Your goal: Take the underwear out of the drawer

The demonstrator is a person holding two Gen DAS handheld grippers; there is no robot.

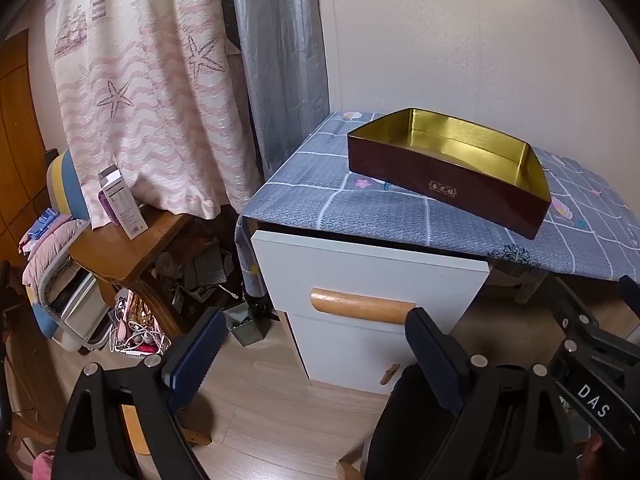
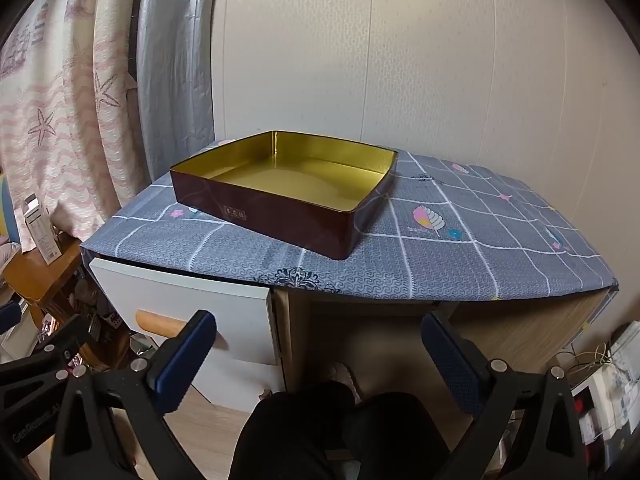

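Black-framed and tipped with ribbed dark-blue pads, our left gripper [image 1: 312, 354] is hanging released in the left wrist view, jaws wide apart and nothing between them. Beyond it we are looking at the white, smooth-fronted drawer [image 1: 372, 276] with its rounded pale-wood handle [image 1: 360, 305], tucked under the overhanging edge of the grey patterned cloth [image 1: 320, 204] that is covering the desk. On top is sitting an empty rectangular maroon tin with a shiny gold interior [image 1: 452, 168]. A pink starfish-print curtain [image 1: 144, 80] is draping at the left. We are seeing no underwear; we judge it is lying inside the drawer, which is looking open only a crack, if at all.

In the right wrist view, our right gripper [image 2: 318, 354] is likewise standing released and empty, above a dark-trousered knee [image 2: 340, 432]. The drawer front is lying to the left, the tin centred on the cloth, and the desk's wood-grain kneehole [image 2: 400, 340] gaping ahead.

To do this step well, we are thinking of bringing the left gripper level with the handle, closing squarely across its rounded bar where the pads can bite, and pulling straight outward so the drawer is not racking. The hanging cloth edge could snag, so we would be staying below it.
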